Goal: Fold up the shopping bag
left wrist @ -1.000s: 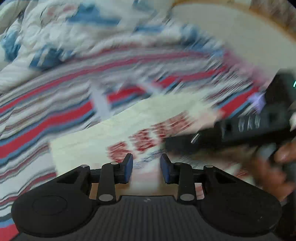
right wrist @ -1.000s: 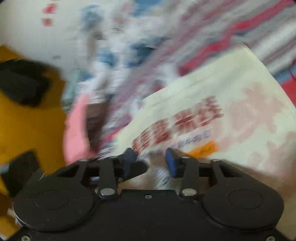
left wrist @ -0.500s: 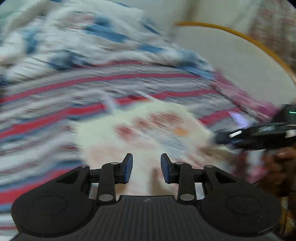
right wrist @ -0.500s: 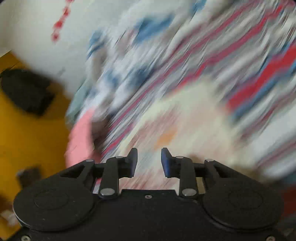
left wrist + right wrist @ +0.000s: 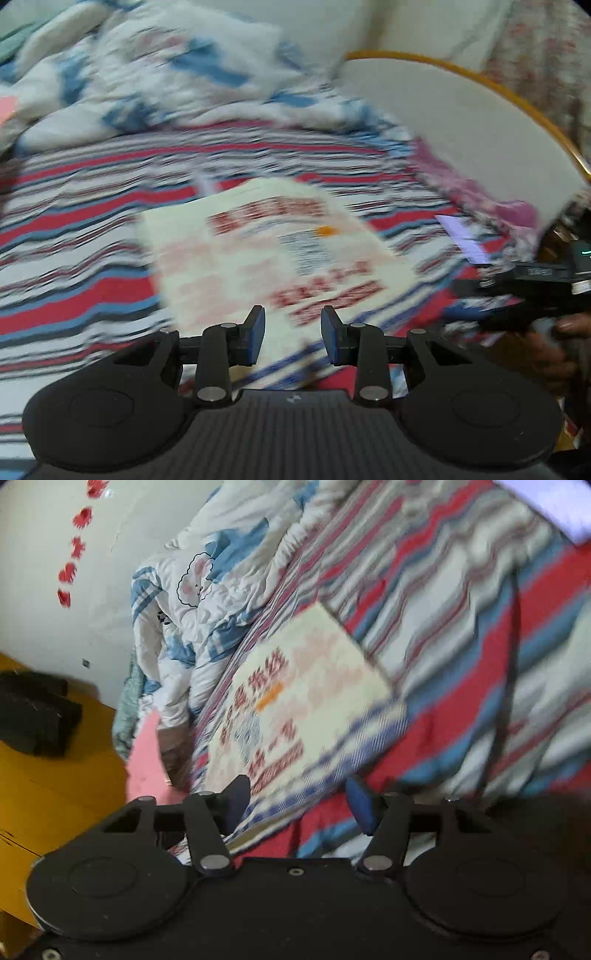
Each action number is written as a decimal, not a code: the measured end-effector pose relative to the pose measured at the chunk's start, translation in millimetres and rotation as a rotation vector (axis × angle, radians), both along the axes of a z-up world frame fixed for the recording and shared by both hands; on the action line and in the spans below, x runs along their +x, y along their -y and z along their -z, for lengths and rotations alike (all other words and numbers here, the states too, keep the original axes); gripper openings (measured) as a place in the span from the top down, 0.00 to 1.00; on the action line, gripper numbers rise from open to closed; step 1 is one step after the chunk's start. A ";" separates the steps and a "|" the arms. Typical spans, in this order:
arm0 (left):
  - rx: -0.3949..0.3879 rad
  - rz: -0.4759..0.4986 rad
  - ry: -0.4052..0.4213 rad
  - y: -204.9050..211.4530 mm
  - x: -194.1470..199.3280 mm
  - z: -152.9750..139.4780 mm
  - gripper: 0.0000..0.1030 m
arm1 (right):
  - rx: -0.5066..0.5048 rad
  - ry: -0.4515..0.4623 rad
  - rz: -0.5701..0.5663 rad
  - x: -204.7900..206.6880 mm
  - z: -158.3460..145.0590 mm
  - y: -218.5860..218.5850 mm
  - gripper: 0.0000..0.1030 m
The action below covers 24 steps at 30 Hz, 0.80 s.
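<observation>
The shopping bag (image 5: 273, 251) is cream with red lettering and a blue-checked edge. It lies folded flat as a rectangle on the striped bedsheet (image 5: 74, 288). It also shows in the right wrist view (image 5: 295, 701). My left gripper (image 5: 292, 338) is open and empty, just short of the bag's near edge. My right gripper (image 5: 299, 805) is open wide and empty, over the bag's blue-checked near edge. The right gripper also shows at the right edge of the left wrist view (image 5: 524, 291), held by a hand. Both views are motion-blurred.
A white and blue quilt (image 5: 166, 74) is bunched at the far side of the bed, also in the right wrist view (image 5: 192, 602). A white round board with a yellow rim (image 5: 461, 122) leans at the right. A pink item (image 5: 146, 753) and yellow floor (image 5: 55, 782) lie left.
Both grippers have pulled back from the bag, which now lies flat and smaller in view. The right gripper's jaws have opened wider.
</observation>
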State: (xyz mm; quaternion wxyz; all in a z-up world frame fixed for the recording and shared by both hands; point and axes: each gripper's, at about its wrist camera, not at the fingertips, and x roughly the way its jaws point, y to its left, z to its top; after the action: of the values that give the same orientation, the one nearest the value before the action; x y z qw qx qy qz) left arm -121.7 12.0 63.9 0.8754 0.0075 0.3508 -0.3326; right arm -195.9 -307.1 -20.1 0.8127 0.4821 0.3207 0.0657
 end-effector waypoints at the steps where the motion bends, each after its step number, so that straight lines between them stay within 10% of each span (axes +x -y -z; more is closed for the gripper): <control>1: 0.042 -0.004 0.013 11.2 -0.8 7.0 0.70 | 0.068 0.019 0.007 -0.2 7.8 -3.3 0.43; 6: 0.149 -0.014 0.019 22.3 -21.2 47.9 0.70 | 0.158 0.106 -0.100 32.4 19.0 -36.1 0.56; 10: 0.090 -0.076 -0.024 -2.3 -34.1 46.3 0.70 | 0.059 0.017 -0.100 46.9 45.4 -44.2 1.00; 15: 0.034 -0.127 -0.012 -21.6 -38.4 27.8 0.70 | -0.008 0.063 0.047 -6.5 13.0 -18.8 0.87; 18: -0.030 -0.119 0.028 -20.6 -36.9 15.5 0.69 | 0.005 0.046 0.051 -35.8 -4.7 -22.9 0.45; 24: 0.113 -0.145 0.013 -7.5 -29.5 42.8 0.69 | 0.121 -0.043 0.115 -35.0 23.5 -13.5 0.49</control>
State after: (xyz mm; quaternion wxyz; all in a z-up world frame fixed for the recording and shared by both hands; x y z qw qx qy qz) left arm -151.2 19.5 21.1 0.8975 0.0335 0.3631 -0.2482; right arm -230.8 -293.6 -43.6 0.7774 0.5492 0.3054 0.0278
